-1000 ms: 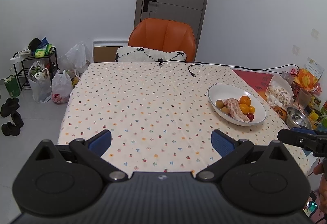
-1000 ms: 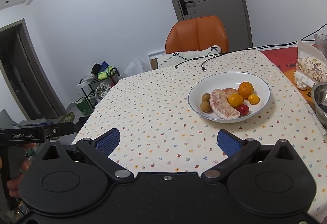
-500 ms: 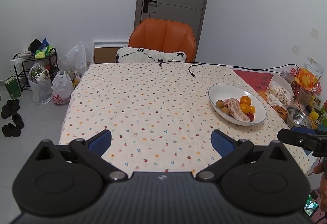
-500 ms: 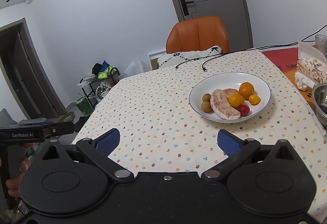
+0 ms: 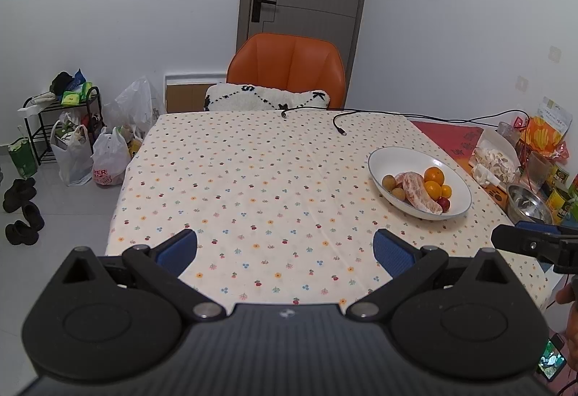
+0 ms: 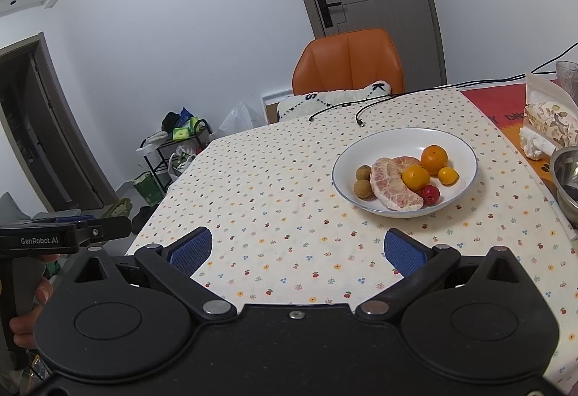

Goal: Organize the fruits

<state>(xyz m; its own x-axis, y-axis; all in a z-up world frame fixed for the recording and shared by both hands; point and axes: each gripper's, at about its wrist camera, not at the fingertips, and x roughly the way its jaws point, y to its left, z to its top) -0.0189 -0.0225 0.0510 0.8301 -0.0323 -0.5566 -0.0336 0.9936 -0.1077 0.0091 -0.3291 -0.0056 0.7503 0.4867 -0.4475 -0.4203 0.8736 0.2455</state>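
Right now we hold both grippers low over the near edge of the counter (image 5: 253, 179), which wears a cream cloth dotted with small flowers and fruit. Our left gripper (image 5: 285, 248) has its blue-padded fingers (image 5: 178, 249) spread wide with nothing between them, and our right gripper (image 6: 298, 248) is the same — fingers (image 6: 404, 251) parted, empty, hovering above bare cloth. The fruit sits well ahead of us in a white bowl (image 6: 458, 146) on the right half of the counter: two oranges (image 6: 433, 157), a smaller yellow citrus (image 6: 448, 175), a red fruit (image 6: 430, 194), two brown longan-like fruits (image 6: 363, 173) and peeled pomelo segments (image 6: 392, 184), all touching one another inside the bowl. Beyond it a black cable (image 5: 361, 114) trails across the far side of the counter, and an orange chair (image 5: 287, 70) with a white cushion (image 5: 267, 98) stands at the far end. A steel bowl (image 5: 527, 202) and snack packets sit further right — apart from the fruit.
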